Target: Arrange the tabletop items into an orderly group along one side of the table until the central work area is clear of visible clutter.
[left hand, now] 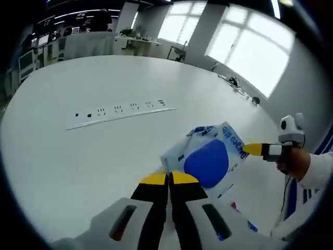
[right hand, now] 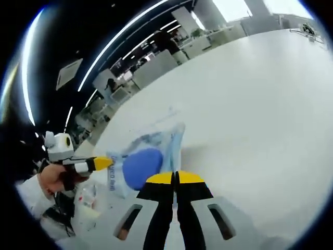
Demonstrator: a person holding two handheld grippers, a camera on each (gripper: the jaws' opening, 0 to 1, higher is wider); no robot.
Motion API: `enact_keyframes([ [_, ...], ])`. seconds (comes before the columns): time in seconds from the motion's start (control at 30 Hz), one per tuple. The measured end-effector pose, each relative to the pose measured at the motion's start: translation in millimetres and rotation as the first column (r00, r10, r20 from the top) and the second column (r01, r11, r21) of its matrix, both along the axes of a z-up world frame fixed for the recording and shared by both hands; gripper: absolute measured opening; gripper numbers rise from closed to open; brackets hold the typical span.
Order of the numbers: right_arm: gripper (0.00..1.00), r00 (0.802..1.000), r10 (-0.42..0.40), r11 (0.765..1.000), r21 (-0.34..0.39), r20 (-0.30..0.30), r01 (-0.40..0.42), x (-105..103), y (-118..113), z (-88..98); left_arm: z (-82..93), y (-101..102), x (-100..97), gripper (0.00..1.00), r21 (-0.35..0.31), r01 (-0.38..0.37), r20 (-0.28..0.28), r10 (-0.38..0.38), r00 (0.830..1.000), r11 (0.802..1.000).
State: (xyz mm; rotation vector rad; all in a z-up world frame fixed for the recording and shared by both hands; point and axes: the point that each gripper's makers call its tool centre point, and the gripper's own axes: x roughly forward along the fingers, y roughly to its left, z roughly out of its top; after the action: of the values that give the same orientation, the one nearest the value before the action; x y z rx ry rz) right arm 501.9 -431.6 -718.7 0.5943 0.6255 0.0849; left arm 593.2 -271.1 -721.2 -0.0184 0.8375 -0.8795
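Observation:
A clear plastic bag [left hand: 210,156] with a blue oval and a white label printed in blue hangs stretched between both grippers over the white table [left hand: 78,156]. My left gripper [left hand: 169,178] is shut on the bag's near edge. The right gripper [left hand: 253,149], held in a person's hand, comes in from the right and pinches the opposite edge. In the right gripper view, the right gripper [right hand: 175,178] is shut on the edge of the bag [right hand: 143,164]. There the left gripper [right hand: 102,163] holds the far edge from the left.
A long white power strip [left hand: 119,112] with several sockets lies across the table's middle. Small loose items [left hand: 244,216] lie at the near right edge, and a clear packet [right hand: 88,200] lies below the bag. Desks and windows stand far behind.

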Motion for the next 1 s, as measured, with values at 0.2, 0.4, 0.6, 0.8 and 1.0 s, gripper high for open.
enact_keyframes([
  [0.2, 0.0, 1.0, 0.008, 1.0, 0.01, -0.013, -0.008, 1.6, 3.9, -8.3, -7.7, 5.3, 2.5, 0.0, 0.012, -0.008, -0.012, 0.008, 1.0, 1.0],
  [0.4, 0.0, 1.0, 0.014, 1.0, 0.005, -0.026, -0.014, 1.4, 6.2, -15.4, -13.7, 8.4, 2.6, 0.0, 0.02, -0.013, -0.021, 0.014, 1.0, 1.0],
  [0.6, 0.0, 0.999, 0.02, 1.0, -0.011, -0.033, -0.021, 1.1, 4.3, -22.3, -18.9, 9.3, 2.4, 0.0, 0.018, -0.02, -0.03, 0.021, 0.999, 1.0],
  [0.8, 0.0, 1.0, 0.021, 1.0, -0.017, -0.023, -0.022, 2.4, 2.0, -24.2, -21.9, 10.0, 3.7, 0.0, 0.017, -0.029, -0.032, 0.03, 0.999, 0.999],
  [1.0, 0.0, 1.0, 0.02, 1.0, -0.013, -0.01, -0.02, 3.6, 1.1, -23.8, -24.2, 11.0, 6.9, 0.0, 0.018, -0.031, -0.028, 0.031, 0.999, 0.999],
])
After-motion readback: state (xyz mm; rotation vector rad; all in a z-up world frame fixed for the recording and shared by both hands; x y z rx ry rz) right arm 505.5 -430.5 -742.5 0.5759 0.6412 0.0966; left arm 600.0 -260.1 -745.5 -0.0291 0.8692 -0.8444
